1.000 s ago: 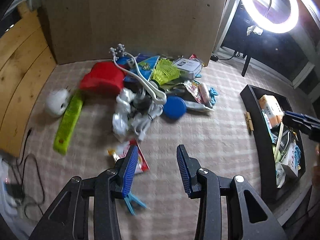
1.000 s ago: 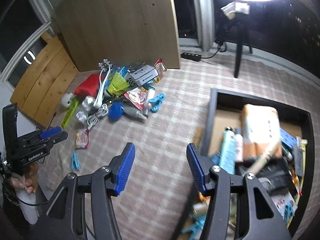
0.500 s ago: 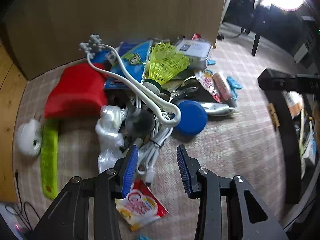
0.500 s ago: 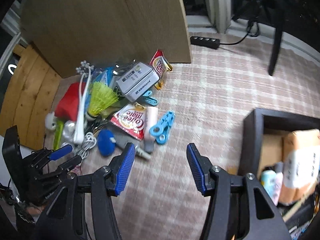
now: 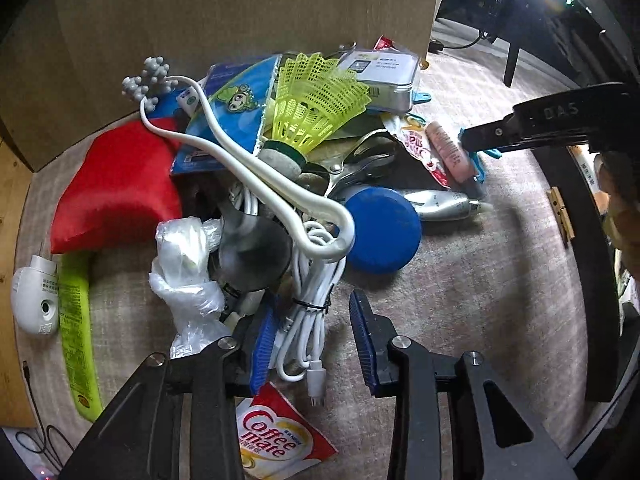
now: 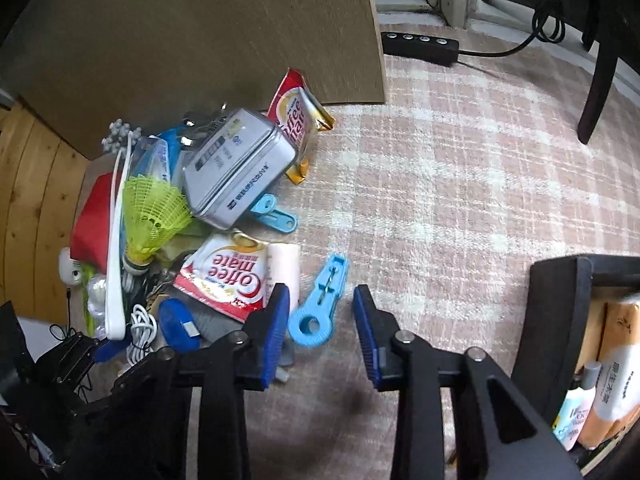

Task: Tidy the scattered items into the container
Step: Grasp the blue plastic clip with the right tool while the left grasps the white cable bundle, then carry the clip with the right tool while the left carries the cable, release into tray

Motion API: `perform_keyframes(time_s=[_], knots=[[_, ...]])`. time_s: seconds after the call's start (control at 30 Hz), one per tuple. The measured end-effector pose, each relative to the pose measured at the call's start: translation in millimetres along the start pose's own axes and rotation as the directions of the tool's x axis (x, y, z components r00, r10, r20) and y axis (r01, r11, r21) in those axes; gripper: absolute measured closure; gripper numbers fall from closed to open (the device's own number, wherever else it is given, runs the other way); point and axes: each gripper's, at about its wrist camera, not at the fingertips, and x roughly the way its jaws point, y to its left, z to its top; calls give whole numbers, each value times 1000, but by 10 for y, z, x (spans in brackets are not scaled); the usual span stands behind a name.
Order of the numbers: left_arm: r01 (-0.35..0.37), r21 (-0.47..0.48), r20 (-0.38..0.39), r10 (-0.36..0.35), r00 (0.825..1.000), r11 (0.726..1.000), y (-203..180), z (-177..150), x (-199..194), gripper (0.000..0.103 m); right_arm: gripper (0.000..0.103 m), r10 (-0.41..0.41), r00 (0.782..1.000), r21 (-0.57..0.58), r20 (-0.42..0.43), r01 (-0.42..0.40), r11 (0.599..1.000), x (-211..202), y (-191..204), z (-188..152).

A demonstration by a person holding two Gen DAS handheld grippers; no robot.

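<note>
white coiled cable [image 5: 308,312] between left claw [image 5: 314,340] pads, untouched; right claw [image 6: 322,328] likewise open.

Checked carpet [image 6: 460,184] under a clutter pile [image 5: 280,160], blue peg [image 6: 320,304], black container [image 6: 560,300].

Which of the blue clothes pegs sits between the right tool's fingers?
The lone peg lying flat on the rug, ring end toward the right tool. The other peg lies farther off, tucked against the metal tin in the pile.
</note>
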Motion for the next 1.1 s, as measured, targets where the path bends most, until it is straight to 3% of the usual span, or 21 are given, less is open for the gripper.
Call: perform_keyframes(time_s=[0.17,0.33,0.67,0.9,1.1], knots=[[-39,4,1,39,999,999,-16,5,20,78,86,-27,999,-23,-18,27,999,47,19,8],[-39,-17,5,39,999,999,6,-57,-13,85,86,-11,1000,-22,-18,10,1000,23,24,-67],[80,-93,28,-77,997,992,-25,-393,-311,85,86,15,1000,-42,14,-14,999,-246,-58,-305],[102,-117,72,-94,993,988,-124,-363,-575,85,86,37,998,-59,60,-33,998,-545,-181,-500],[100,-63,118,-92,989,993,-478,-203,-754,85,86,40,990,-69,134,-31,997,-1016,-358,-711]])
